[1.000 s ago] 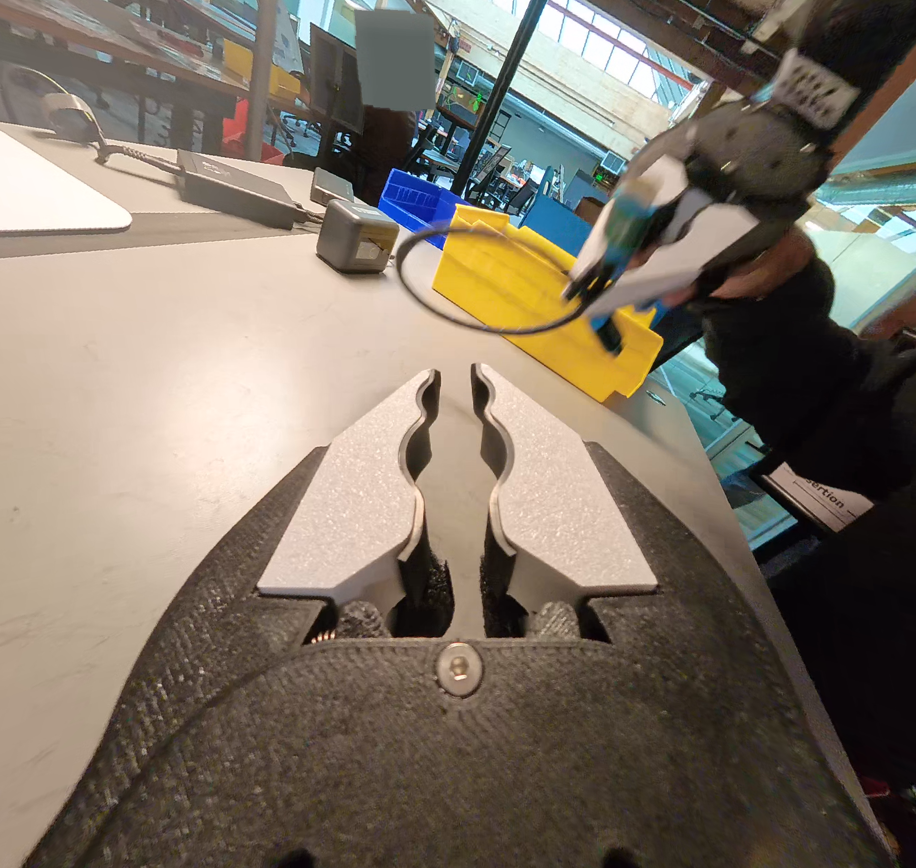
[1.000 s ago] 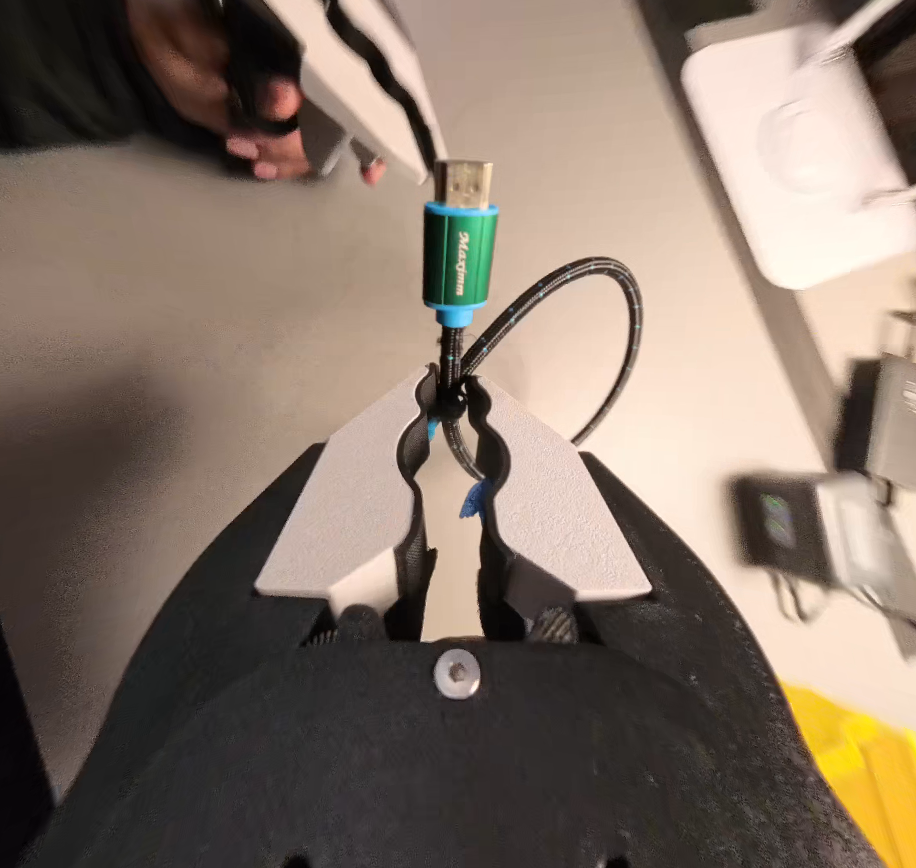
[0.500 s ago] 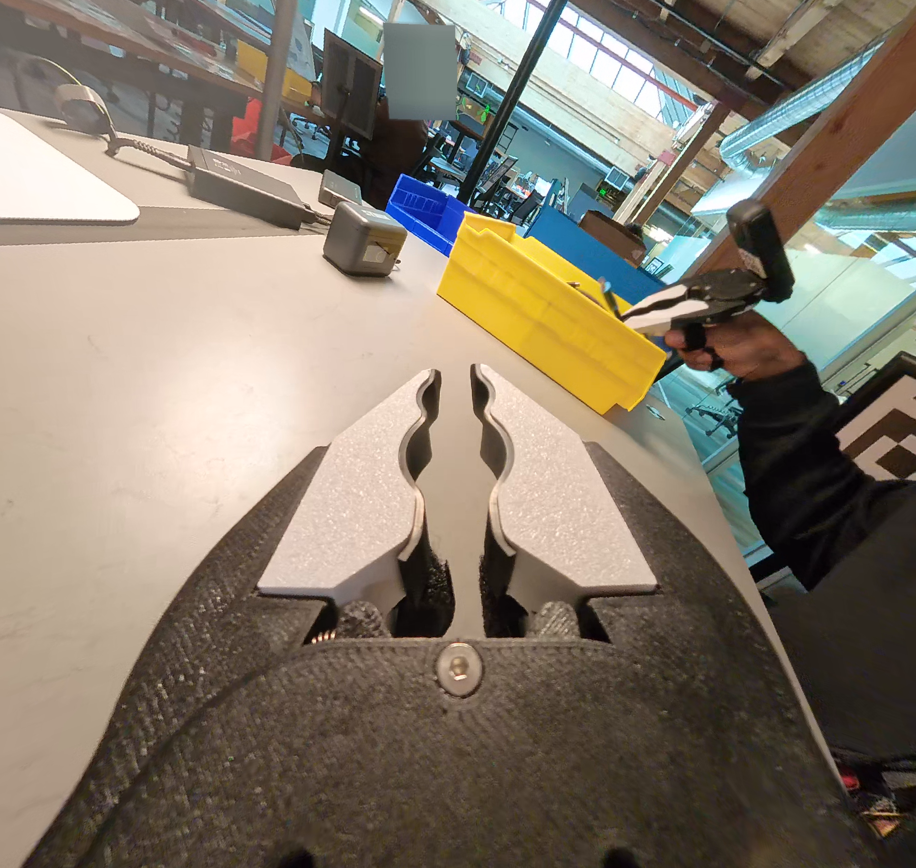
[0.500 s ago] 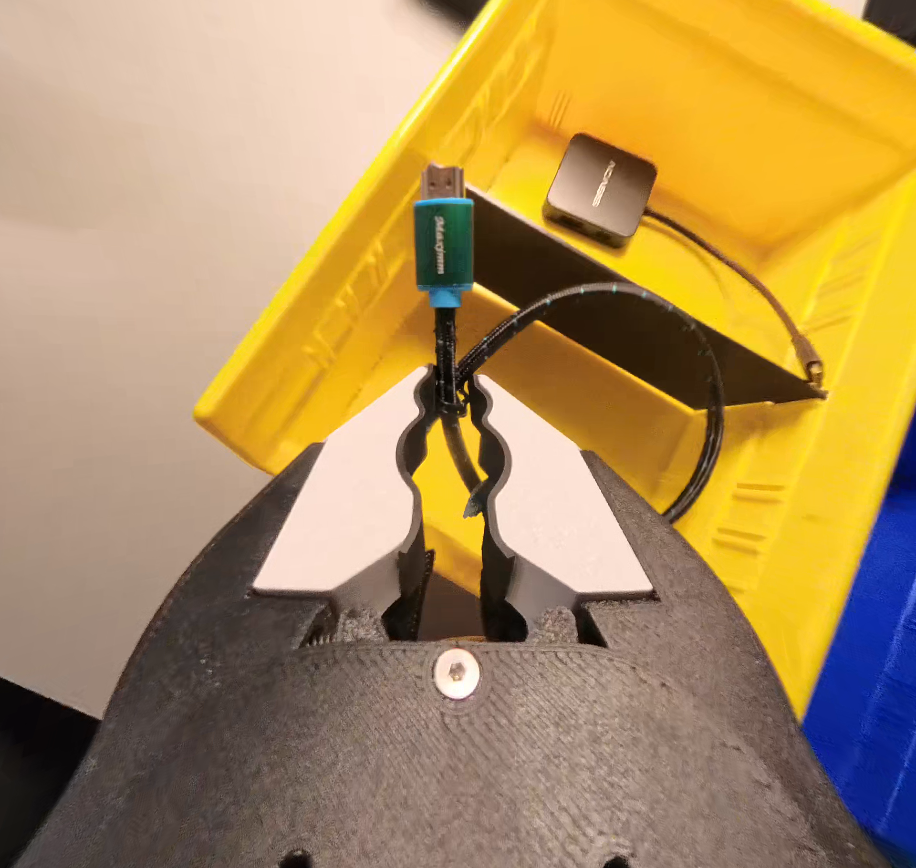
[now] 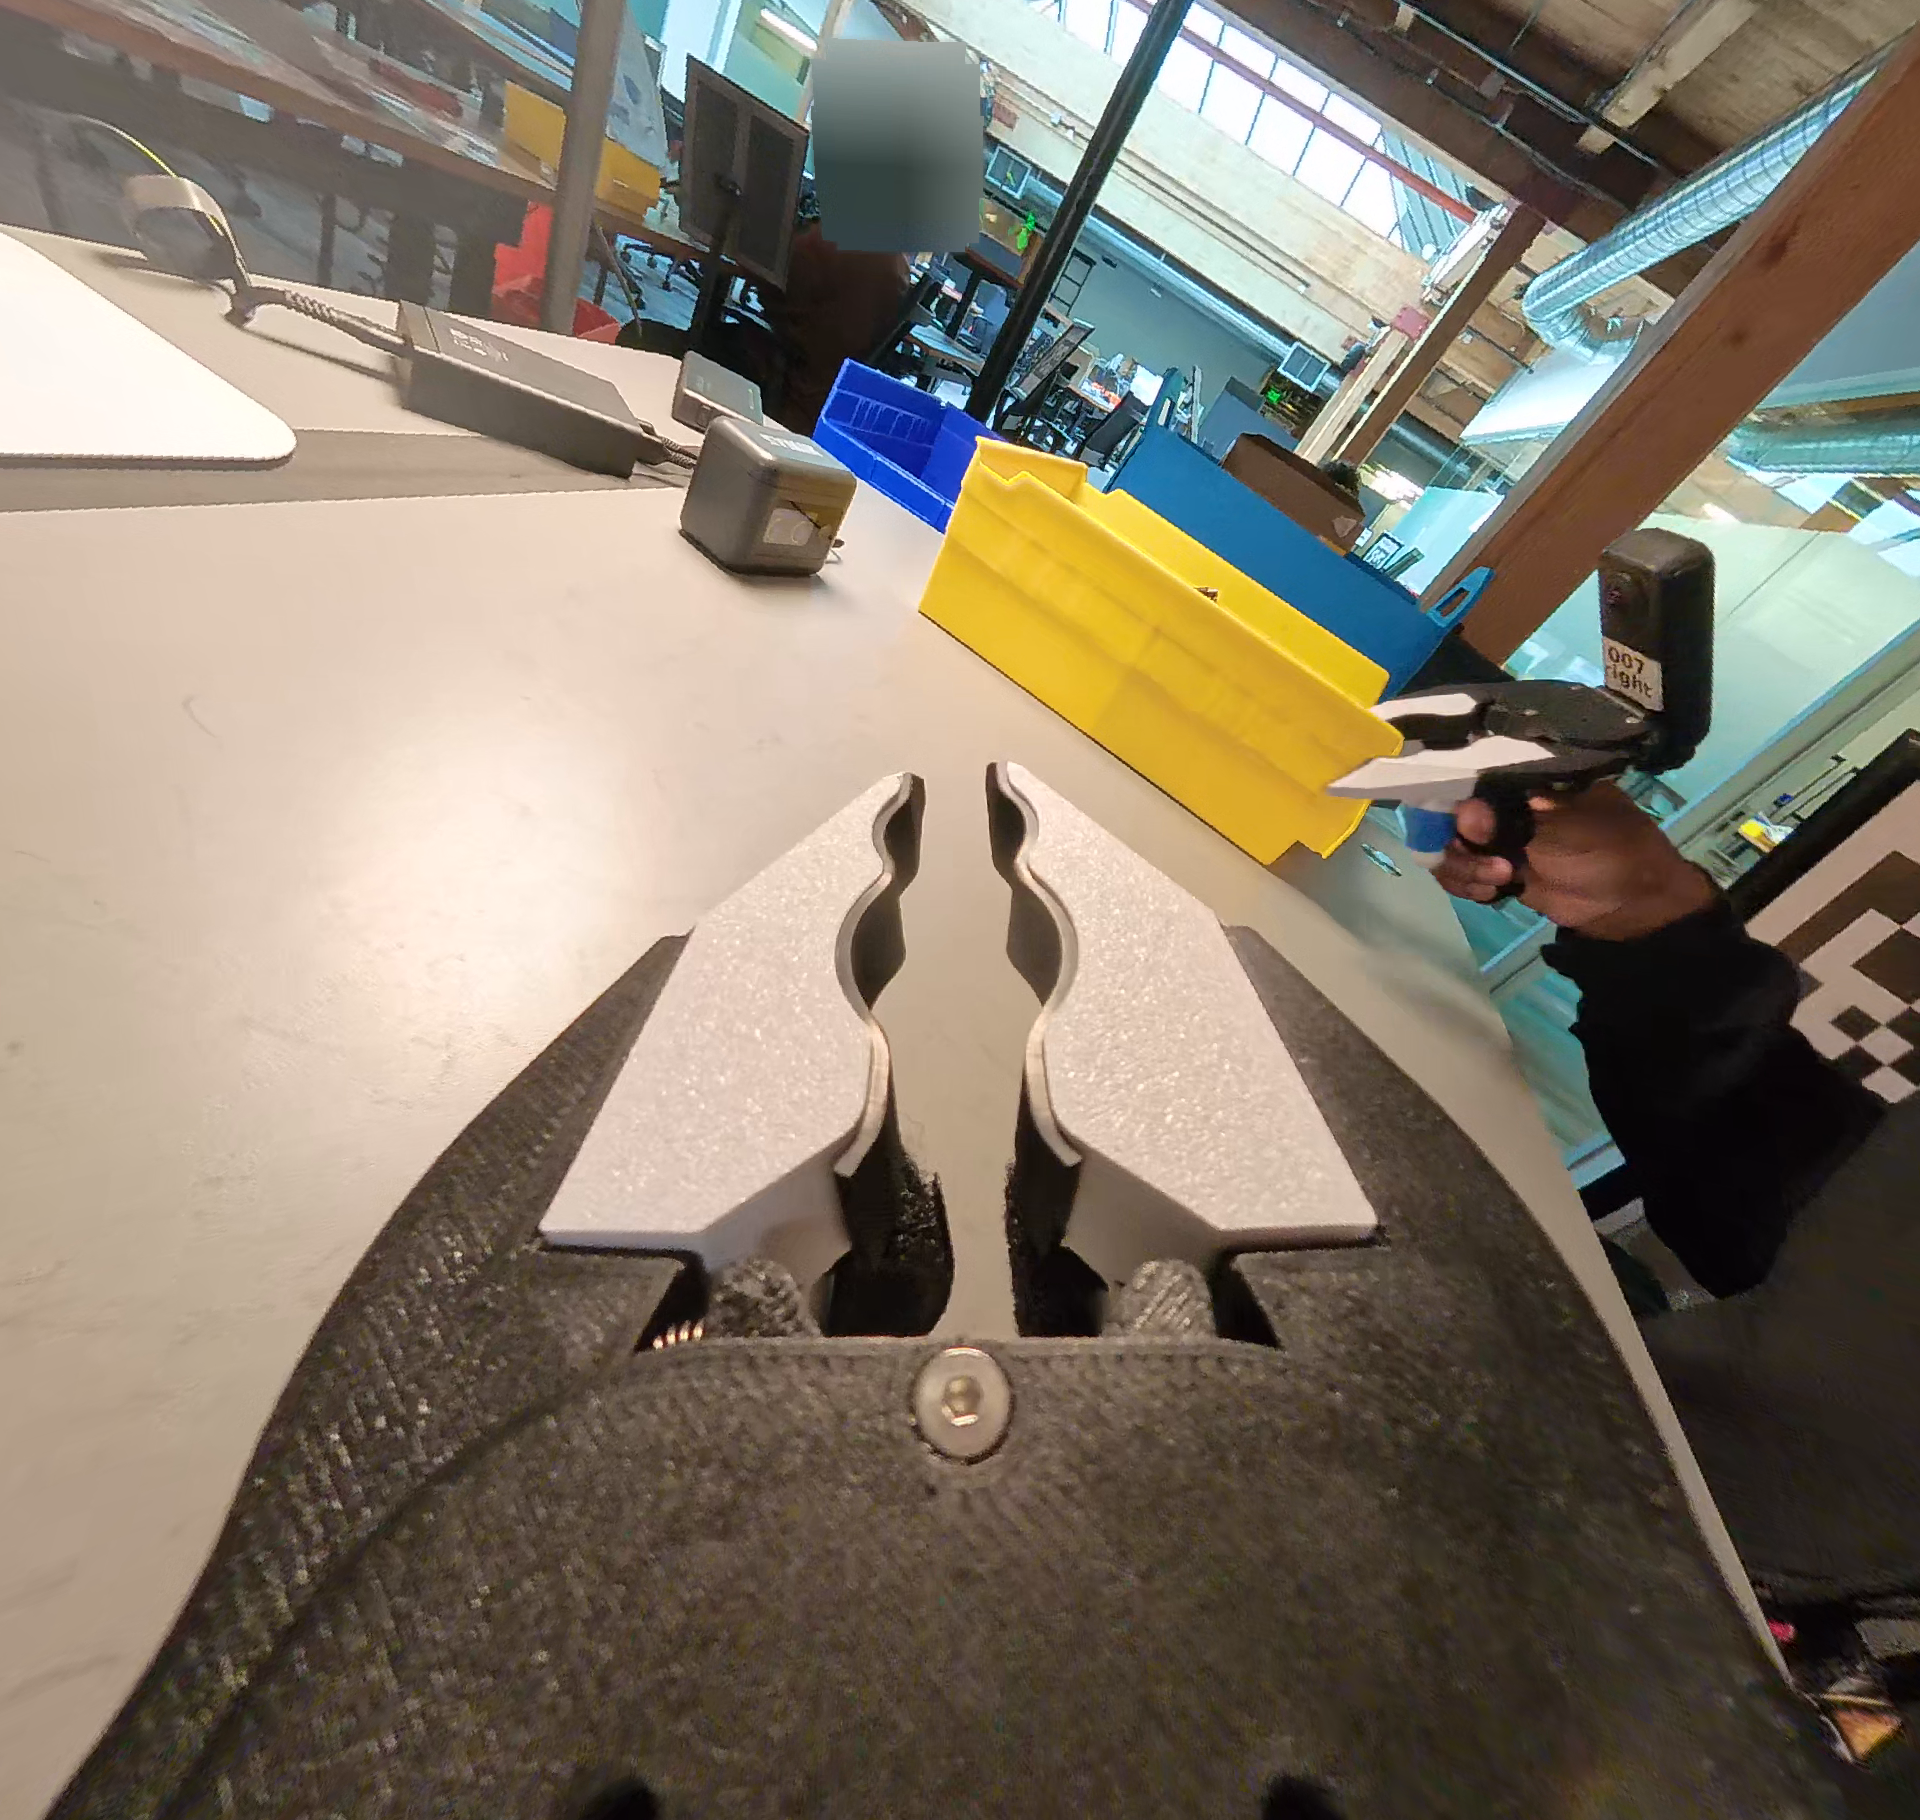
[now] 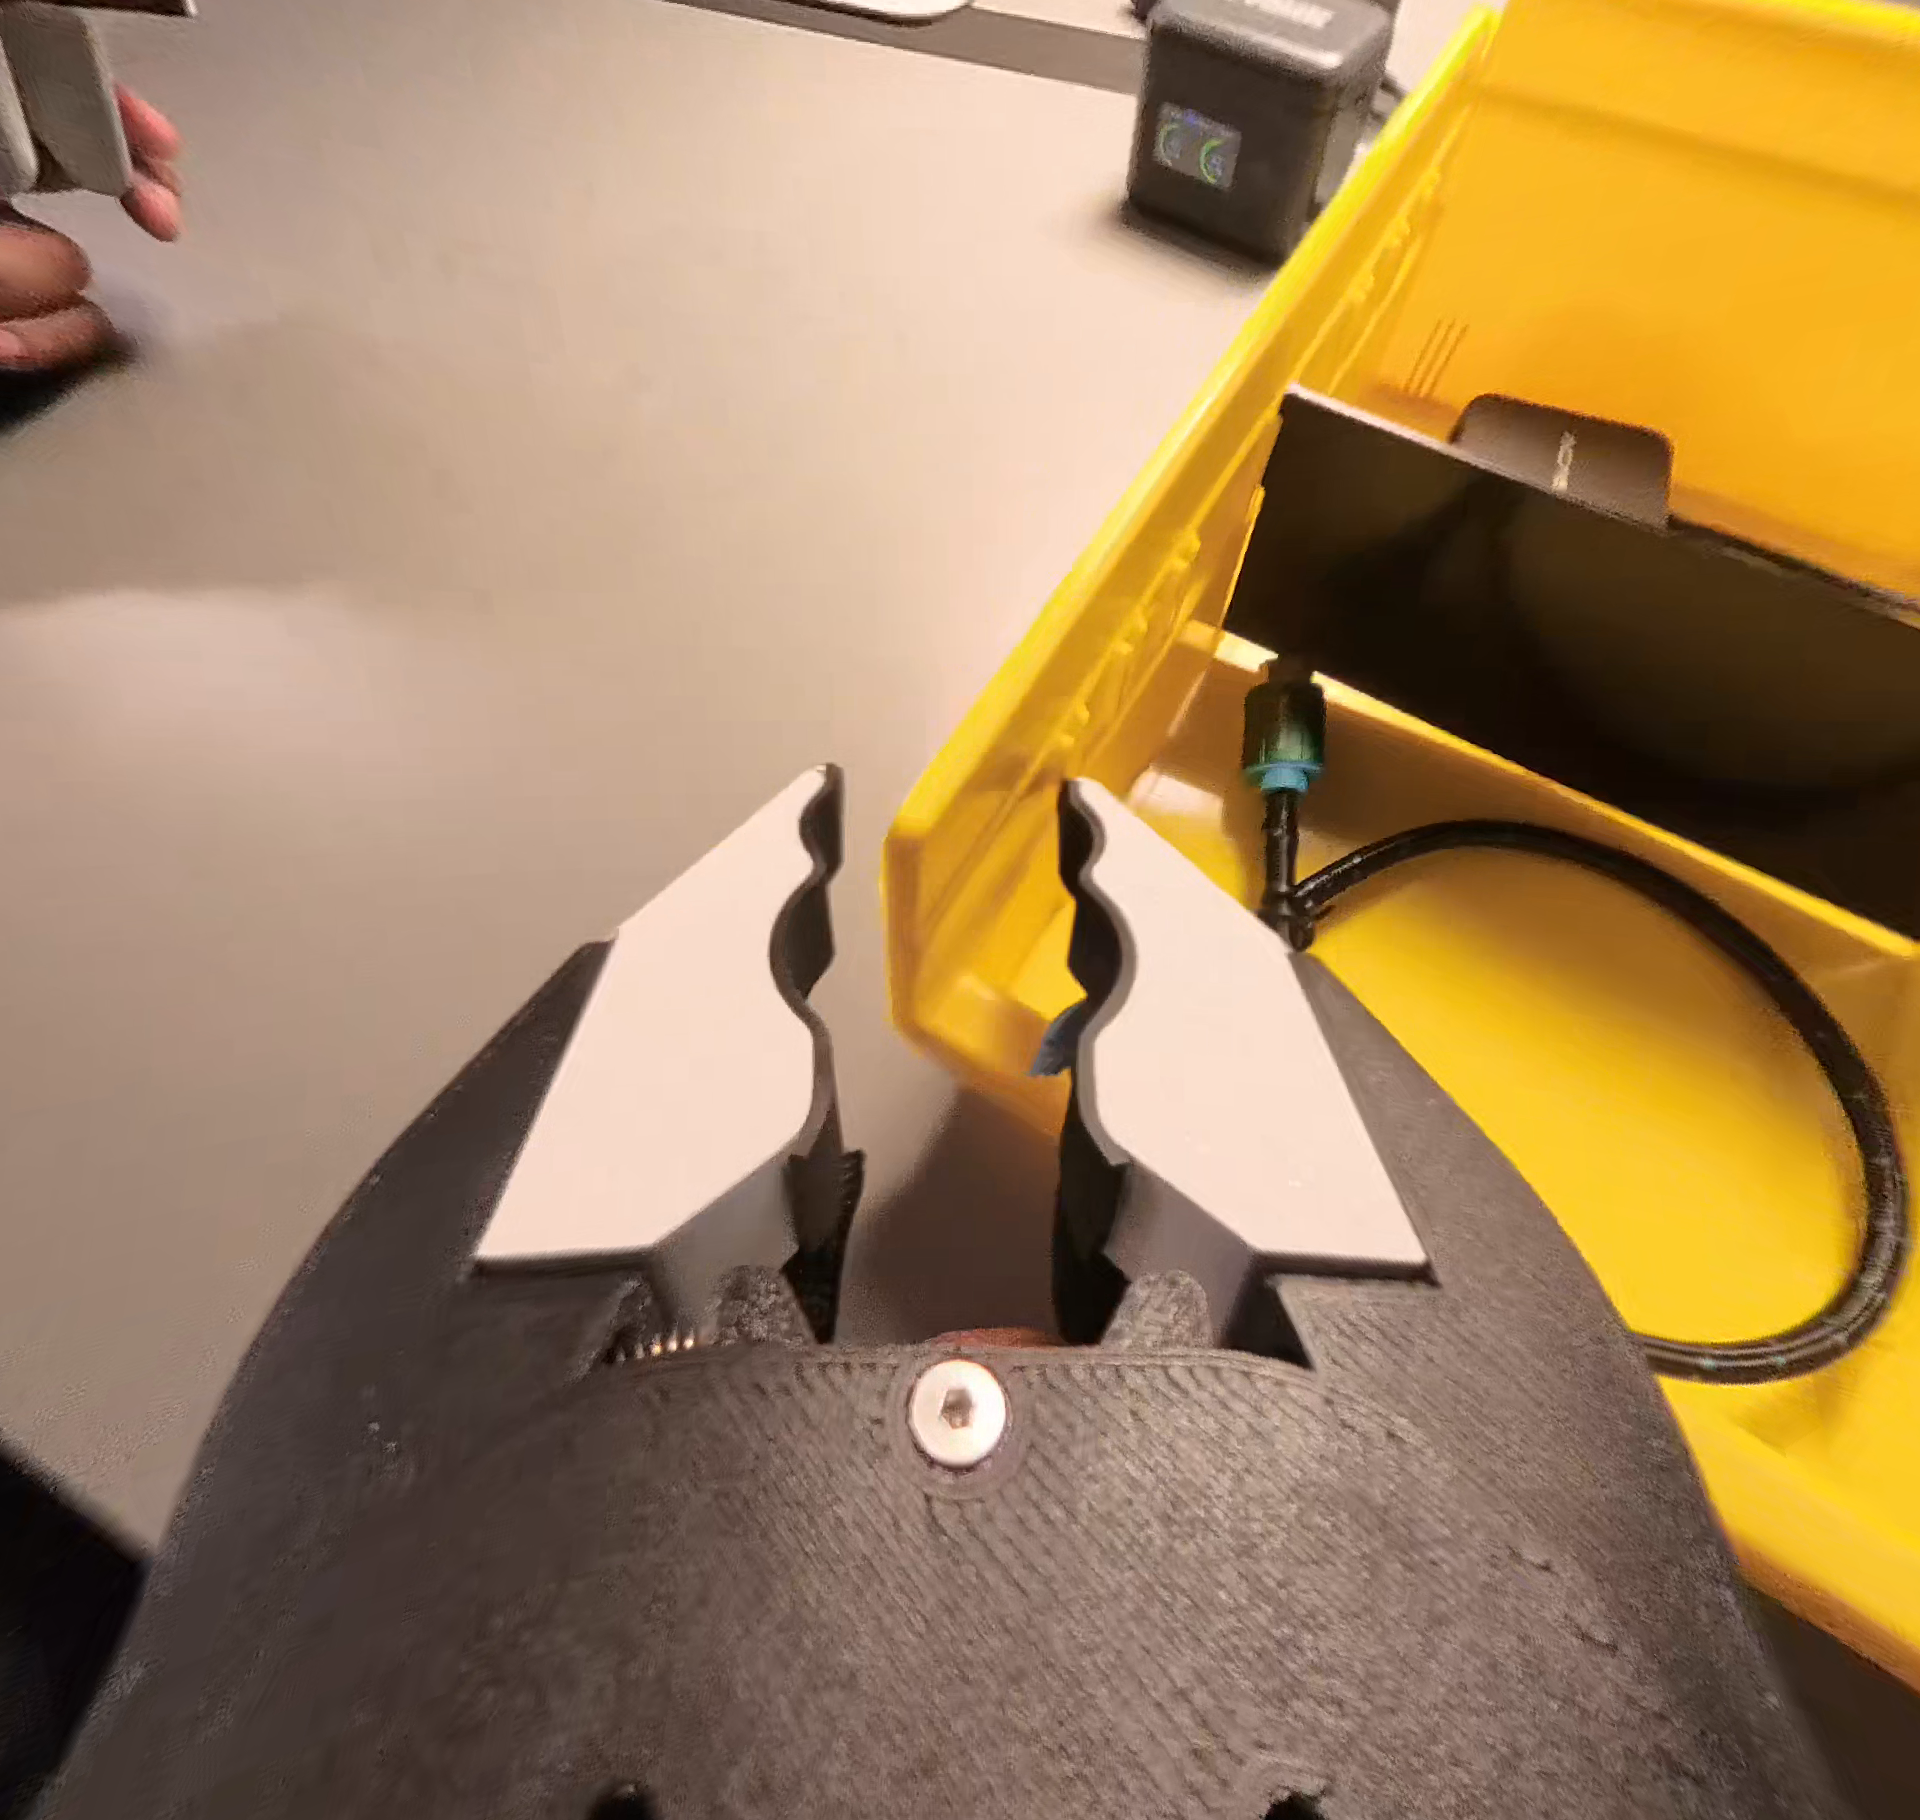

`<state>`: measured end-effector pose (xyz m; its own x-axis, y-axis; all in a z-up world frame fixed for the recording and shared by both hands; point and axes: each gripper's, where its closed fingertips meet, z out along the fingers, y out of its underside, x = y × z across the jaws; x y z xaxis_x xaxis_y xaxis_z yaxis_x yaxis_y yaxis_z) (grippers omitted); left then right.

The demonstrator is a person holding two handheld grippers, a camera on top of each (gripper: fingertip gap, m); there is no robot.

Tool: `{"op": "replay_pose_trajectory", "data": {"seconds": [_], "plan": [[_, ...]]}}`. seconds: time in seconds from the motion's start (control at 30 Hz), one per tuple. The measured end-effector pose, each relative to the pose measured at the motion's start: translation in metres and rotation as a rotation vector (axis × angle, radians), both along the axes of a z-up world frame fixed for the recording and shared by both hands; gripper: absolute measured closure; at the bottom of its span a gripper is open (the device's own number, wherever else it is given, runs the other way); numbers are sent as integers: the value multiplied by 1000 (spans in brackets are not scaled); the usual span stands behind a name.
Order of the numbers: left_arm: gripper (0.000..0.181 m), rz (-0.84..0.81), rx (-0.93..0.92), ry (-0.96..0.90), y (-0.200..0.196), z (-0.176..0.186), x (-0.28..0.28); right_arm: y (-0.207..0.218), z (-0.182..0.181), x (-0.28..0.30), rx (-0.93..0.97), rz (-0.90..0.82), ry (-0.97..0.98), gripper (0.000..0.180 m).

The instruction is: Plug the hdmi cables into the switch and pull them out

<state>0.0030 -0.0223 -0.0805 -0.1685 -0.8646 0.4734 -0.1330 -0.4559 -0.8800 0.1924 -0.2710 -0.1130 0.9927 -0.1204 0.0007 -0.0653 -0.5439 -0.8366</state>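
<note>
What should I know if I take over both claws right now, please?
Left claw: empty, its fingers narrowly apart, over the bare table.
Right claw: open and empty, at the near corner of the yellow bin.
Cable: lies coiled in the bin's near compartment, its green plug against the black divider.
Behind the divider a dark flat thing shows; it may be the switch, but I cannot tell.
Done: the cable is in the bin and let go.
Left: I cannot tell from these views whether more plugging and pulling remains.
</note>
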Motion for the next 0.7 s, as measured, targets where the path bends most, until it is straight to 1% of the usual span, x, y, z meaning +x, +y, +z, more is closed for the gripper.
{"op": "replay_pose_trajectory", "data": {"seconds": [0.03, 0.1, 0.23, 0.37, 0.47, 0.5, 0.53, 0.57, 0.63, 0.7], "plan": [[168, -4, -1, 2, -1, 0, 0, 4, 1, 2, 2, 21, -55, 150], [168, -12, -2, 7, -4, -1, -1, 8, 0, 2, -14, 70, -126, 151], [168, -20, 18, 23, -10, -3, -2, -3, -1, 3, -63, 81, -112, 156], [168, -25, 54, 45, -15, -6, -1, -28, -2, 5, -68, 10, -96, 167], [166, -34, 80, 62, -19, -8, 0, -35, -1, 4, -26, -32, -50, 169], [164, -32, 91, 63, -19, -8, 0, -38, 1, 1, -21, -44, -34, 165], [163, -25, 104, 56, -20, -7, 0, -41, 5, -1, -19, -60, -33, 150], [163, -16, 113, 42, -21, -5, -1, -45, 11, -3, -23, -78, -46, 140], [159, 0, 106, 7, -29, 3, -4, -52, 31, -10, -6, -97, -90, 129], [155, 2, 81, -55, -45, 18, -10, -47, 64, -30, 108, -50, -76, 123]]}}
